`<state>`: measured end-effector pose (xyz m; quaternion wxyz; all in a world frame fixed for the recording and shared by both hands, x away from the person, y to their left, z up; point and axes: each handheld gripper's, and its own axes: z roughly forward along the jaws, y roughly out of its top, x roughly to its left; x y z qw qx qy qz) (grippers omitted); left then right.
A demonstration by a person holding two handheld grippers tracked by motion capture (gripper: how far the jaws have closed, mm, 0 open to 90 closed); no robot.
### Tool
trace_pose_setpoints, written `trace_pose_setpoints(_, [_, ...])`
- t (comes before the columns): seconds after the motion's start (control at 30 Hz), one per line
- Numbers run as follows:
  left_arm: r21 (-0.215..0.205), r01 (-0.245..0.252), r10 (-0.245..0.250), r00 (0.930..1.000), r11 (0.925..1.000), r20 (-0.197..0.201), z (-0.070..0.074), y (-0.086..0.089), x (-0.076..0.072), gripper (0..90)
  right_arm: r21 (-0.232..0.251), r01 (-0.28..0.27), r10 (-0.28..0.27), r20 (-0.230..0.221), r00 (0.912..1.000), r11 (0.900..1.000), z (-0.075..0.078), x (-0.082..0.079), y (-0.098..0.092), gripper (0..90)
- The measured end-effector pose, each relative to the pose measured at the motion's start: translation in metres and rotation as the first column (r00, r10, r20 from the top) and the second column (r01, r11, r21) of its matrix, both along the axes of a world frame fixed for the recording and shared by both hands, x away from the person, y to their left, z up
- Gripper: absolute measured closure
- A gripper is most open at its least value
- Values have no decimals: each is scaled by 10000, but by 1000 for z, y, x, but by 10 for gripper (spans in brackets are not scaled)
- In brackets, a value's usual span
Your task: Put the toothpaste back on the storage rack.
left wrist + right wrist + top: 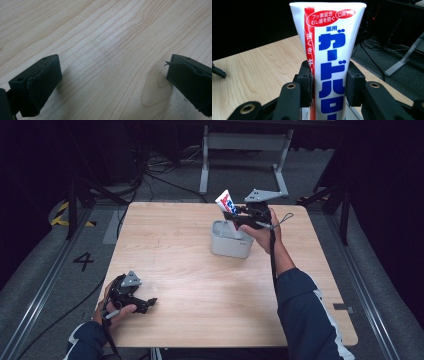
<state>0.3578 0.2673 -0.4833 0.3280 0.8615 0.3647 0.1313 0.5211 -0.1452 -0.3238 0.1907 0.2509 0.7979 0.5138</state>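
A light wooden table (200, 285) with a visible grain takes up most of the high view, standing on a grey floor (45, 270) marked with a black "4" and edged by metal rails. Behind it stands a grey metal frame (245, 150), with dark cables trailing across the floor near it.

A person's right forearm in a dark blue sleeve with white trim (305, 315) reaches in toward the far right part of the table. Near there sits a pale grey, rounded rectangular container (227, 245), open at the top.

The right gripper (234, 216) is held just above that container — its black jaws are pinched on a white toothpaste tube with a red stripe and blue Japanese lettering (329, 55). The tube stands nearly upright, tilted a little, its flat crimped end uppermost and its lower part reaching down into the container.

The left gripper (148, 304) rests low at the near left corner of the table, held in the person's left hand (117, 312) — in its own view the two black jaws are spread wide over bare wood, with nothing between them.
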Motion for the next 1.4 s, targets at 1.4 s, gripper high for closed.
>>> trace_pose_setpoints(1.4, [30, 22, -22, 10000, 10000, 18, 0, 0, 0, 4, -512, 309, -337, -549, 9979, 9982, -32, 20, -3, 626])
